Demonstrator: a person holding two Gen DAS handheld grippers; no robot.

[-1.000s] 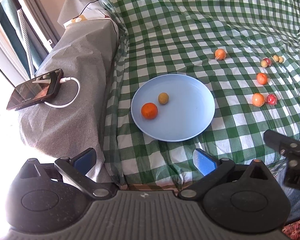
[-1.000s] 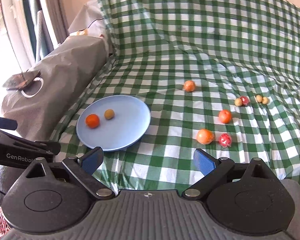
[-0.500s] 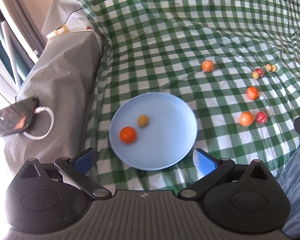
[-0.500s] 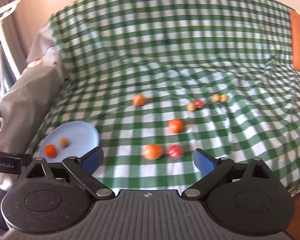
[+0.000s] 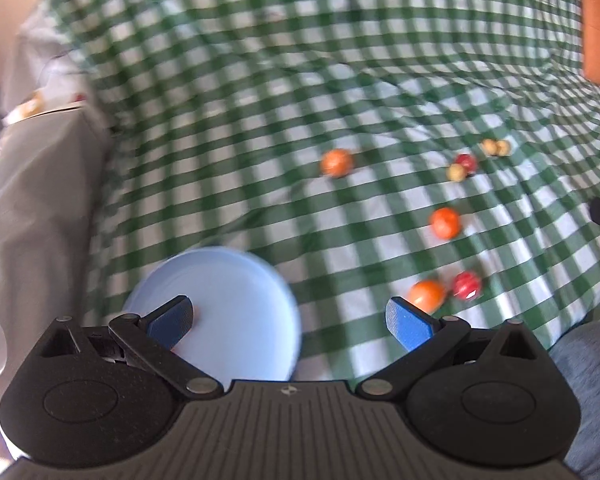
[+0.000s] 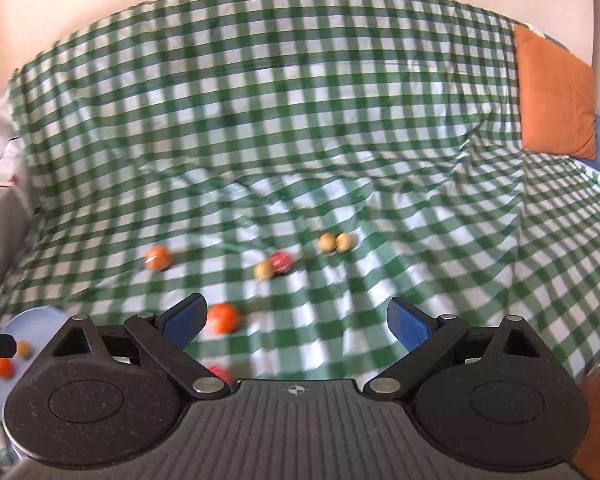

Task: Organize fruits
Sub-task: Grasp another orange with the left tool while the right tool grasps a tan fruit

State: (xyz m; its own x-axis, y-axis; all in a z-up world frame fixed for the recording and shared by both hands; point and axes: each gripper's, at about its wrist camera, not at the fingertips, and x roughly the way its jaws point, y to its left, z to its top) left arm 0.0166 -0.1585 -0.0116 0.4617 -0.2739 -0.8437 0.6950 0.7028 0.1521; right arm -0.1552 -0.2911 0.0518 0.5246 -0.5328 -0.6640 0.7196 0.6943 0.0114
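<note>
Left wrist view showed the left tool [image 5: 288, 318] released, its blue pads spread wide with nothing between them. Just ahead of its left pad lay the round pale-blue plastic plate [image 5: 240, 300] on the green-and-white checked cloth [image 5: 260, 120]; a sliver of orange peeked out beside that pad. Ahead of the right pad sat a round orange fruit [image 5: 427, 294] touching a small red fruit [image 5: 467, 285]. Farther forward lay another orange fruit [image 5: 445, 222], then a tan fruit [image 5: 457, 172] against a red one [image 5: 466, 162], a pair of tan fruits [image 5: 496, 147], and to their left a lone orange fruit [image 5: 337, 162]. The picture was blurred.

Right wrist view showed the right tool [image 6: 296, 324] also released and holding nothing. One orange fruit [image 6: 223, 318] sat just beside its left pad, and the plate [image 6: 32, 320] lay far to its left, carrying a small orange fruit [image 6: 2, 367] and a tan one [image 6: 23, 349]. An orange square cushion [image 6: 554, 92] leaned far ahead to the right.
</note>
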